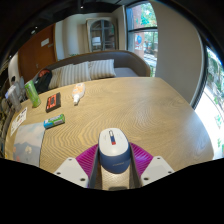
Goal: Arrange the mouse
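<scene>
One mouse (113,152) | gripper (113,165) jaws clamped on its sides | one table (150,115)

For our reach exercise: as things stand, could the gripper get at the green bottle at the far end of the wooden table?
Probably not yet. The gripper has a white and grey computer mouse between its fingers, seemingly gripped. The green bottle stands far beyond them, across the round wooden table, though that stretch looks bare.

The table's (130,110) middle and right side lie open for passage. Along its left edge stand a green bottle (33,94), a dark phone (53,101), a green marker (54,120) and papers (28,140).
</scene>
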Action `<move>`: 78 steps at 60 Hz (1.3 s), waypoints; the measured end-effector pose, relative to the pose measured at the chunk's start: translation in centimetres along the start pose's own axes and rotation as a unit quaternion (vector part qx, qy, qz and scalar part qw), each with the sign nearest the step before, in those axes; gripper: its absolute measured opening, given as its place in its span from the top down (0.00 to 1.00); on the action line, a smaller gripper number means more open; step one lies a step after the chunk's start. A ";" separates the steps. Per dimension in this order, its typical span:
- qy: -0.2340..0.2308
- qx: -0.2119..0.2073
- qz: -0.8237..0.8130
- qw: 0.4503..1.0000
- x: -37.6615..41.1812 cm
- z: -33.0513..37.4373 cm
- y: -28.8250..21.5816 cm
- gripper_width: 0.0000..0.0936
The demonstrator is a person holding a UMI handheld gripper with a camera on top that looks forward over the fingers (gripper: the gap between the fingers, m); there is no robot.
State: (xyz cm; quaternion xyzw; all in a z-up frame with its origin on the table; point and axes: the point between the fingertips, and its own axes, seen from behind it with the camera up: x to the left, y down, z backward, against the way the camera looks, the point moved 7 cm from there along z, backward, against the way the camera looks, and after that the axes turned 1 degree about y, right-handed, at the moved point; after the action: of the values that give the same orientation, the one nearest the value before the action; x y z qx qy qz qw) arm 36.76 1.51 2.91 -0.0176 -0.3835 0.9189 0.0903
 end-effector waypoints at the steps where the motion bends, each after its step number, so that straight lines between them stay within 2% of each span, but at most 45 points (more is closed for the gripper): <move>1: 0.002 0.004 -0.001 1.000 0.0 0.0 -0.1 0.45; 5: 0.012 0.018 -0.005 1.000 0.1 0.0 -0.3 0.51; 10: 0.024 0.025 -0.038 0.999 0.8 1.2 -1.6 0.53; 16: 0.047 -0.055 -0.021 0.997 3.3 5.5 -7.8 0.53; 24: 0.022 -0.173 -0.007 0.985 12.1 12.8 -16.6 0.53; 29: -0.013 -0.188 0.015 0.982 20.7 13.3 -16.5 0.54; 33: -0.029 -0.171 0.033 0.984 27.0 12.7 -13.4 0.54; 38: -0.043 -0.122 0.034 0.991 31.0 9.4 -8.3 0.54; 45: -0.030 -0.044 0.031 0.998 33.4 4.6 -0.4 0.54; 52: -0.015 -0.019 0.032 0.999 34.0 2.5 3.2 0.54; 53: -0.014 -0.022 0.032 0.999 34.1 2.6 3.3 0.53; 54: -0.013 -0.042 0.030 0.999 34.1 2.4 3.1 0.53; 56: -0.012 -0.040 0.027 0.999 34.0 2.4 3.4 0.52; 66: -0.011 0.000 0.044 0.999 34.0 2.2 3.0 0.37; 68: -0.007 0.013 0.042 0.999 33.7 2.4 3.1 0.30; 71: 0.000 0.031 0.041 0.999 33.3 3.4 3.1 0.10; 78: 0.004 0.021 0.052 0.998 31.8 8.4 4.1 0.09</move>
State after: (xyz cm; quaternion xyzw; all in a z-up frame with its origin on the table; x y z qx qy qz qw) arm 4.03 -1.49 7.13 -0.0395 -0.3625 0.9301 0.0448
